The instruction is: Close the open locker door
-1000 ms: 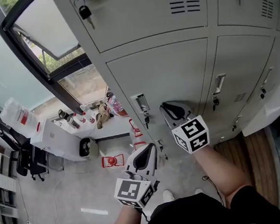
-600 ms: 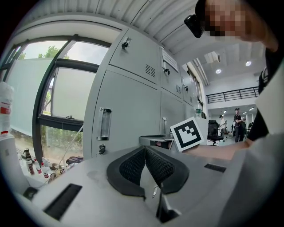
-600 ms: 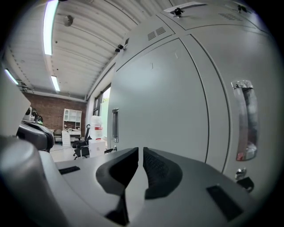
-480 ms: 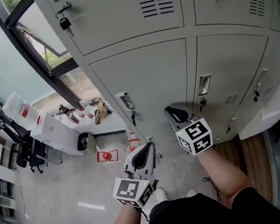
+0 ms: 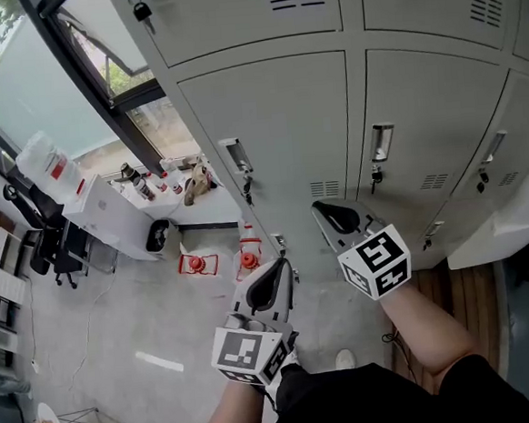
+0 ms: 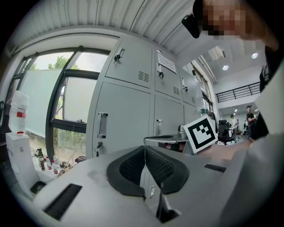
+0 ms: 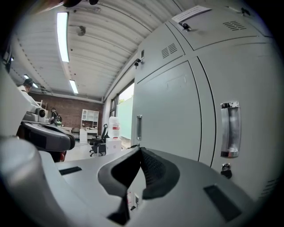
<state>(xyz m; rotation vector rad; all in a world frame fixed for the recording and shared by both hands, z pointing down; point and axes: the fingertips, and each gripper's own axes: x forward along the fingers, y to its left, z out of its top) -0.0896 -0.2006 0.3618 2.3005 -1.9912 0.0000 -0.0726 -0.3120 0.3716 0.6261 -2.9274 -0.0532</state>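
A bank of grey lockers (image 5: 276,132) fills the upper head view, its lower-row doors shut, each with a metal handle (image 5: 234,155). At the far right a pale door panel (image 5: 512,223) juts out from the row, swung open. My left gripper (image 5: 269,288) hangs low in front of the leftmost lower door, shut, its pads meeting with nothing between them (image 6: 145,148). My right gripper (image 5: 338,218) points at the locker fronts left of the open door, not touching them. Its jaws are closing to a touch, also with nothing between them (image 7: 141,150).
A tall window (image 5: 44,77) stands left of the lockers. Below it are a white cabinet with a water jug (image 5: 51,163), small bottles, an office chair (image 5: 53,250) and red items on the floor (image 5: 195,262). Wood flooring (image 5: 453,291) lies under the open door.
The head view has swung, so the lockers sit higher and more of the floor shows. Both grippers stay low before the lockers; the right one has drifted slightly down and right.
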